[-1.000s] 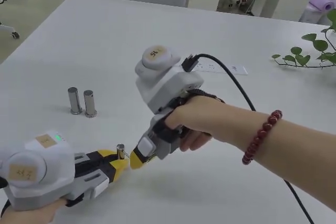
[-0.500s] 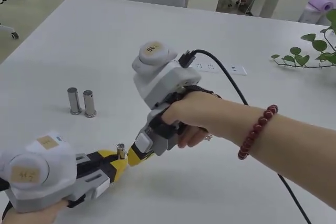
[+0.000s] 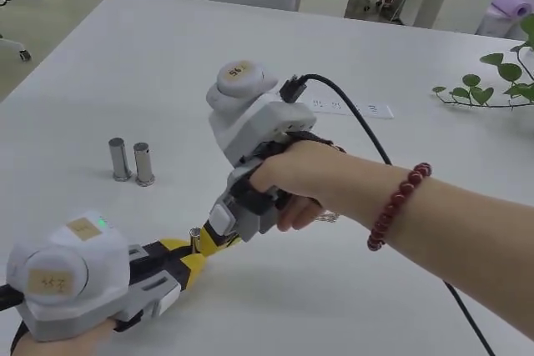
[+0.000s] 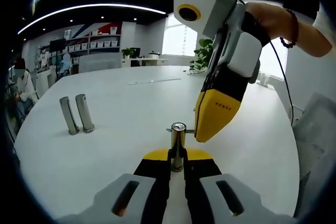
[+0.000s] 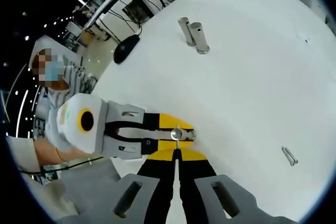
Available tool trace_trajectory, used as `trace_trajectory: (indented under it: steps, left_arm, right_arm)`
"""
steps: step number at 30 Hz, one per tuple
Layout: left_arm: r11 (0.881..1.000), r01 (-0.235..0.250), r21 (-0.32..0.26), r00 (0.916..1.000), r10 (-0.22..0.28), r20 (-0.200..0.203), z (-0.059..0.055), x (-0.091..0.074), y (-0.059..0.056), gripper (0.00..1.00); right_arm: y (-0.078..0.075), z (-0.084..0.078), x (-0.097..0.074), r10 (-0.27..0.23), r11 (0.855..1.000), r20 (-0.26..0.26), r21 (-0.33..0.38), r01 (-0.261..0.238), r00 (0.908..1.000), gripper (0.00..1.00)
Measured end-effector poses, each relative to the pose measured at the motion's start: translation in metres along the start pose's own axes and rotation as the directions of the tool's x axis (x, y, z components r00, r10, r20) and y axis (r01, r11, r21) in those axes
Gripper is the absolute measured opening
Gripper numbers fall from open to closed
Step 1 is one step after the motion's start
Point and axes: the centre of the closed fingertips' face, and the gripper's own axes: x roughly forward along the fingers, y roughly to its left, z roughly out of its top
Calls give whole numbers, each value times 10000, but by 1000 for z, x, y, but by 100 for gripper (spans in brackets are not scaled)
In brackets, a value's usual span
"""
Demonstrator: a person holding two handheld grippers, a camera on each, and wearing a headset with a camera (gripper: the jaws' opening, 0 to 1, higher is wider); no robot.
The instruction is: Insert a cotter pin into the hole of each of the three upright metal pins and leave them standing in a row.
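Left gripper view has the left gripper [image 4: 177, 157] with its yellow jaws pressed against the lower shaft of an upright metal pin [image 4: 178, 132], which stands on the table [image 4: 121, 114] between them. A thin cotter pin [image 4: 190, 130] sits crosswise in the hole near the top of that pin, just above the left jaws. The right gripper [image 4: 209, 127] slants down from above and to the right of the left jaws, and its yellow tip meets the near end of the cotter pin. In the right gripper view its jaws are pressed together on the cotter pin's tail, with the metal pin's top just ahead of the tips and the left gripper's body coming in from the left.

Two other metal pins [image 4: 76, 114] stand upright side by side, well ahead and to the left of the left gripper. A spare cotter pin [image 5: 289, 156] lies flat on the table, off to the right of the right gripper's jaws and well apart from them. In the head view the hand [image 3: 292, 181] around the right gripper, with a red bead bracelet [image 3: 392, 206] on its wrist, covers the table behind the held pin.

The table is plain white. A black cable [image 3: 350, 114] runs back from the right gripper, past a white power strip [image 3: 355, 108] beyond it. A green trailing plant [image 3: 492, 81] sits far to the right. Beyond the table are more white desks. Ceiling light strips and shelves show ahead of the left gripper, and a person [image 5: 63, 82] is seated to the left of the right gripper.
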Motion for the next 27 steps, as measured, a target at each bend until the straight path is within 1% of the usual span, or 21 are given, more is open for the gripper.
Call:
trace_trajectory:
  steps: [5,10,16,19,21,23,27]
  left_arm:
    - [10000,11,75,10000,-11,-4,0,0,-1,7]
    - [9999,-40,142,10000,40,3,0,0,-3,7]
    - [9999,-98,86,9999,97,24,0,0,-2,7]
    - [9999,-143,23,9999,142,44,0,0,-1,7]
    - [9998,-160,-116,9998,161,75,0,0,-1,7]
    - [9998,-174,-7,9998,174,54,0,0,0,7]
    - [9998,-204,-48,9998,204,68,0,0,0,7]
  right_arm:
    - [0,1,0,1,10000,60,-63,-1,10000,2]
    - [0,2,1,-72,9996,226,-289,78,9997,3]
    - [0,2,1,-40,9988,334,-476,56,9994,3]
    - [2,2,0,28,9984,501,-564,0,9987,4]
    - [2,4,0,151,9989,629,-448,-123,9979,5]
    - [2,3,0,169,9996,663,-257,-152,9977,5]
    - [3,4,-1,262,9995,796,-196,-247,9965,8]
